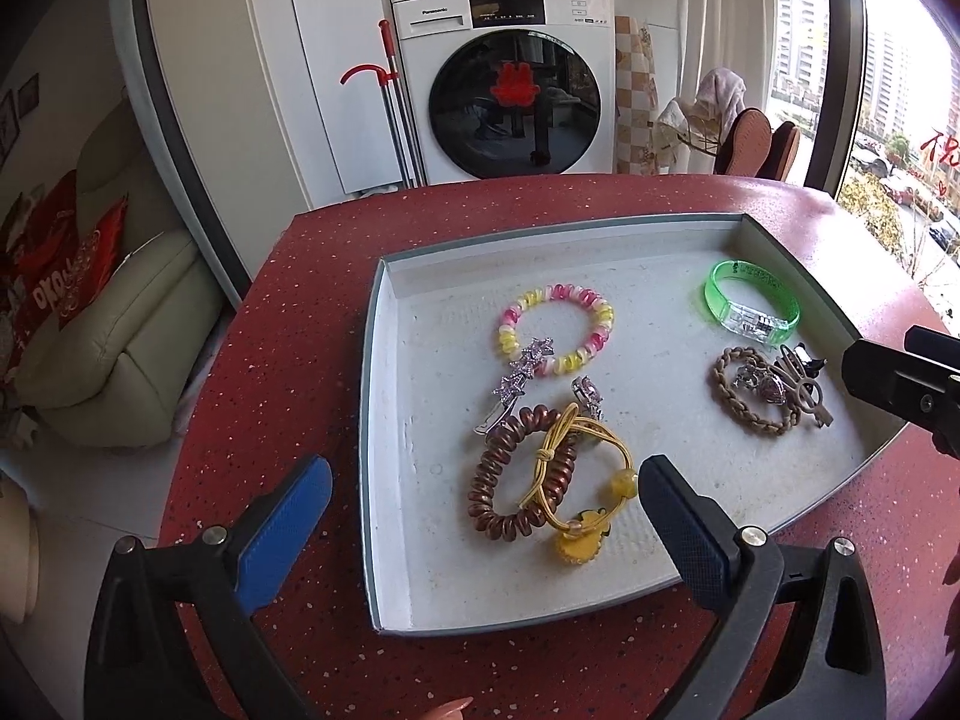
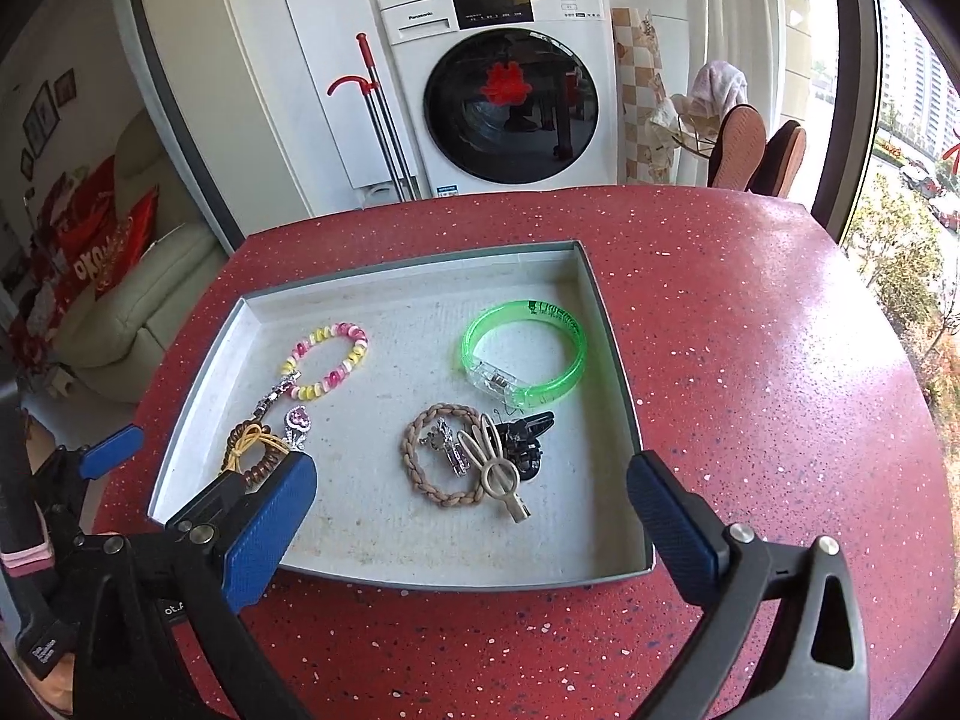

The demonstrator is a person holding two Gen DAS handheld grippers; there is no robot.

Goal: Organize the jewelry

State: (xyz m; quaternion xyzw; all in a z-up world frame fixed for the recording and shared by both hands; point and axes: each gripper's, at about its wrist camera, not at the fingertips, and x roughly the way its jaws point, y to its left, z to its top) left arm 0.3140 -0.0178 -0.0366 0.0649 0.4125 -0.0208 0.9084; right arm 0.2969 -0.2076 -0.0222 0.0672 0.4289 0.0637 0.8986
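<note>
Jewelry all inside tray (image 1: 384,420) | left gripper (image 1: 486,498) jaws wide, empty, straddling springy coil tie (image 1: 498,498) and yellow elastic (image 1: 585,468), light, pinch a loop | right gripper (image 2: 471,510) jaws gaping, empty, braided band (image 2: 423,468) between, rigid slick green bangle (image 2: 528,354) beyond | speckled red counter (image 2: 750,360), washer behind.

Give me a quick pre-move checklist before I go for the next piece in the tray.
1. Left tongs open, nothing between the pads: ok.
2. Right tongs open and empty: ok.
3. Tray flat on the red table: ok.
4. Green bangle lying apart from other pieces, free to grasp: ok.
5. Brown coil tie free of the yellow elastic: not ok, they overlap.
6. Braided band separable from the clips lying on it: cannot tell.
</note>
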